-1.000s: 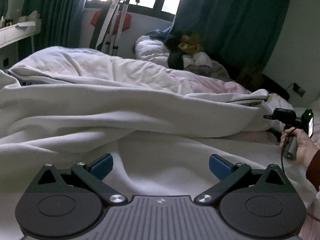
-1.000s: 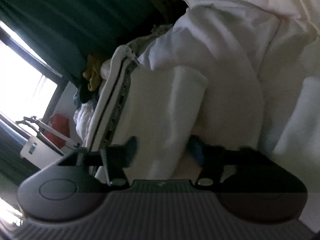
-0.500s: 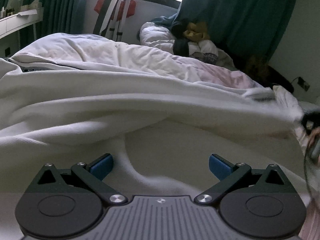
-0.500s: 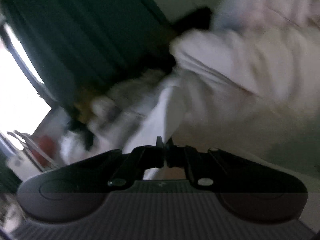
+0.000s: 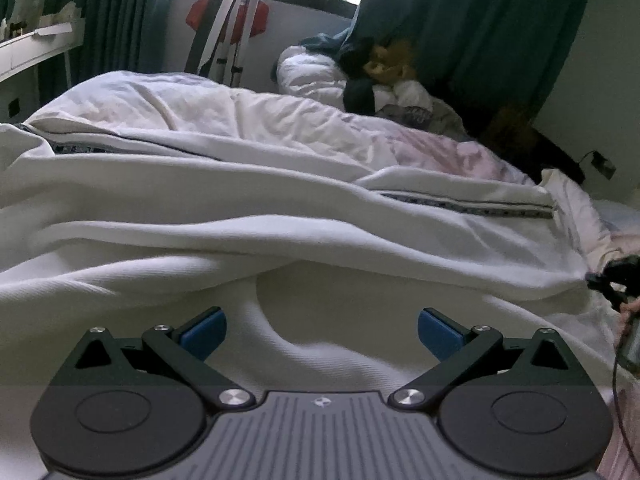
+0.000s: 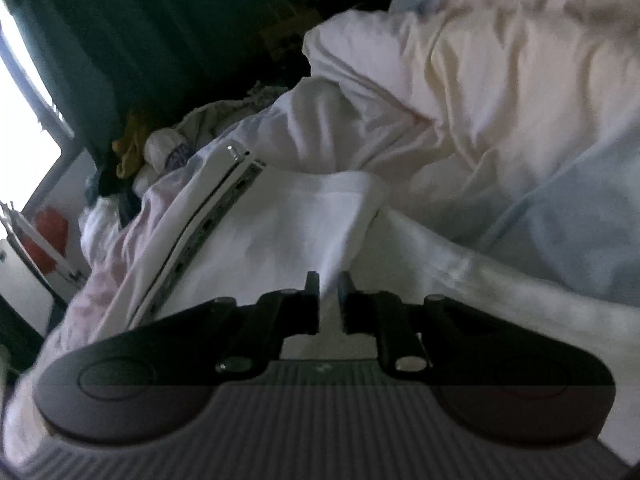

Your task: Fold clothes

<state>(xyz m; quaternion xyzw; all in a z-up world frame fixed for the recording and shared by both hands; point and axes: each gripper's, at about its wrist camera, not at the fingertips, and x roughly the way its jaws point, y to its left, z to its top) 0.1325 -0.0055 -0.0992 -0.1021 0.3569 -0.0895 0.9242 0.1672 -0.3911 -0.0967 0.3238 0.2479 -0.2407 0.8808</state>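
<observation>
A white garment (image 5: 280, 216) with a dark patterned trim band (image 5: 472, 206) lies spread in long folds across the bed. My left gripper (image 5: 322, 330) is open and empty, low over the garment's near part, its blue pads (image 5: 204, 330) wide apart. In the right wrist view the same white garment (image 6: 280, 224) and its trim (image 6: 208, 220) run up to the left. My right gripper (image 6: 329, 294) is shut on a fold of its cloth. The right gripper also shows at the right edge of the left wrist view (image 5: 618, 276).
A rumpled white duvet (image 5: 200, 108) covers the bed behind the garment. A heap of clothes (image 5: 380, 76) lies at the far end by dark green curtains (image 5: 460, 20). A folding rack (image 5: 236, 20) stands by the window. A pale blue sheet (image 6: 568, 216) lies to the right.
My right gripper closed from open onto a fold of the white garment and pulled it, so the garment's right edge and trim shifted. The left gripper stayed open and tilted slightly down.
</observation>
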